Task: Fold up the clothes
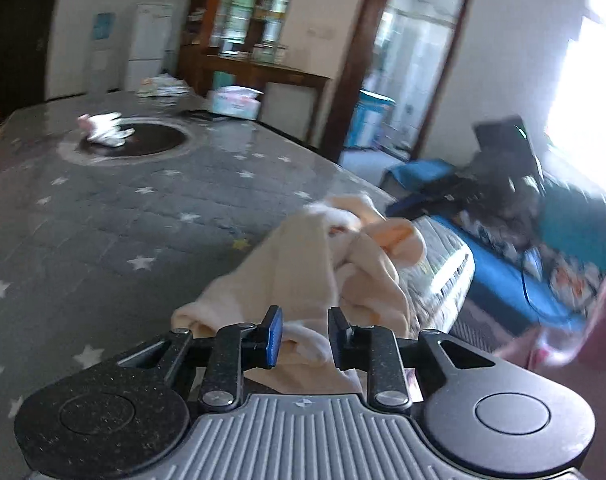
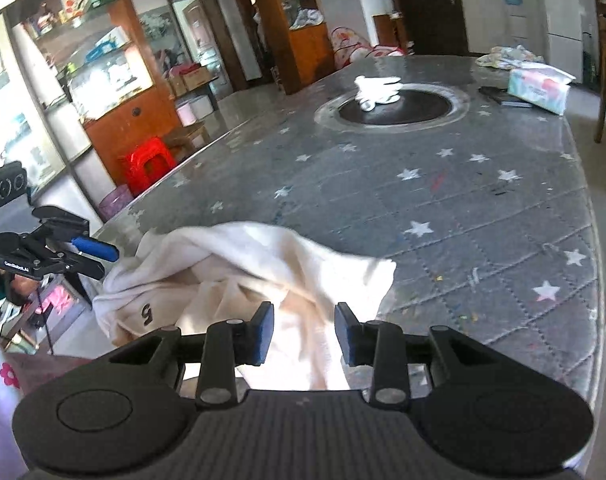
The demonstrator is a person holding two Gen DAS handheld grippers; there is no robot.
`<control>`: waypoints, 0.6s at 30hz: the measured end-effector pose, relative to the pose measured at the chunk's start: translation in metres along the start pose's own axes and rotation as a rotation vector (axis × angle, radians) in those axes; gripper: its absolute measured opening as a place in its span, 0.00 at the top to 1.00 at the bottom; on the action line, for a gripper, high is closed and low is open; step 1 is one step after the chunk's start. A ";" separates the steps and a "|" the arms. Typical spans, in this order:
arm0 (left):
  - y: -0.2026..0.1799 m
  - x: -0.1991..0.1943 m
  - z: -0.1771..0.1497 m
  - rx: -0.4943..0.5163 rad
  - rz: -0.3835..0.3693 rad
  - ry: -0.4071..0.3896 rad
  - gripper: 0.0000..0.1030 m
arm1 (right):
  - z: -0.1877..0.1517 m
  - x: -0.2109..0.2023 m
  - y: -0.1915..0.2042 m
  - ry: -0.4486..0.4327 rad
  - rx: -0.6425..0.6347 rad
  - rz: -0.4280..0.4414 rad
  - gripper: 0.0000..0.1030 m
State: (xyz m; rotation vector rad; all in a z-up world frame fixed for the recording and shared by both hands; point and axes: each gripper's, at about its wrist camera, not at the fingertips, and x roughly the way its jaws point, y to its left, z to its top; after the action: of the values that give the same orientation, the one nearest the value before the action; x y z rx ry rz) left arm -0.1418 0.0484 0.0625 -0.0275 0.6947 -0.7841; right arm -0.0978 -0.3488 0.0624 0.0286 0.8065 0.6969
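A crumpled cream garment (image 1: 303, 264) (image 2: 243, 264) lies bunched at the near edge of the grey star-patterned table cover (image 1: 103, 232) (image 2: 483, 216), and part of it hangs over the edge. A dark "5" (image 2: 146, 314) is printed on it. My left gripper (image 1: 305, 336) is open, with a fold of the cloth lying loose between its fingers. My right gripper (image 2: 305, 332) is also open, just above the garment's near side. In the right wrist view the left gripper (image 2: 83, 254) shows at the garment's left end, its blue pad (image 2: 97, 249) close to the cloth.
A small white cloth (image 1: 107, 130) (image 2: 377, 90) sits on the table's black round centre. A tissue pack (image 1: 235, 102) (image 2: 539, 88) and more laundry (image 2: 507, 56) lie at the far end. A red stool (image 2: 149, 164) and cabinets stand left; blue bedding (image 1: 503, 280) lies right.
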 end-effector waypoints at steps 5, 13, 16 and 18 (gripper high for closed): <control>0.010 0.004 0.001 -0.182 0.054 0.035 0.61 | 0.000 -0.002 -0.006 -0.020 0.020 -0.023 0.68; -0.003 0.016 0.000 -0.191 0.146 0.076 0.77 | -0.003 0.001 -0.011 -0.035 0.037 -0.036 0.66; -0.014 0.016 0.002 -0.120 0.188 0.064 0.87 | -0.004 0.002 -0.013 -0.043 0.048 -0.040 0.66; -0.022 0.013 0.005 -0.062 0.219 0.044 0.94 | -0.004 0.003 -0.015 -0.051 0.057 -0.043 0.66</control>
State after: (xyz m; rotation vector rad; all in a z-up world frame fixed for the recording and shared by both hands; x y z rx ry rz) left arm -0.1460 0.0230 0.0648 0.0096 0.7504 -0.5538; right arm -0.0911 -0.3599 0.0533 0.0801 0.7761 0.6304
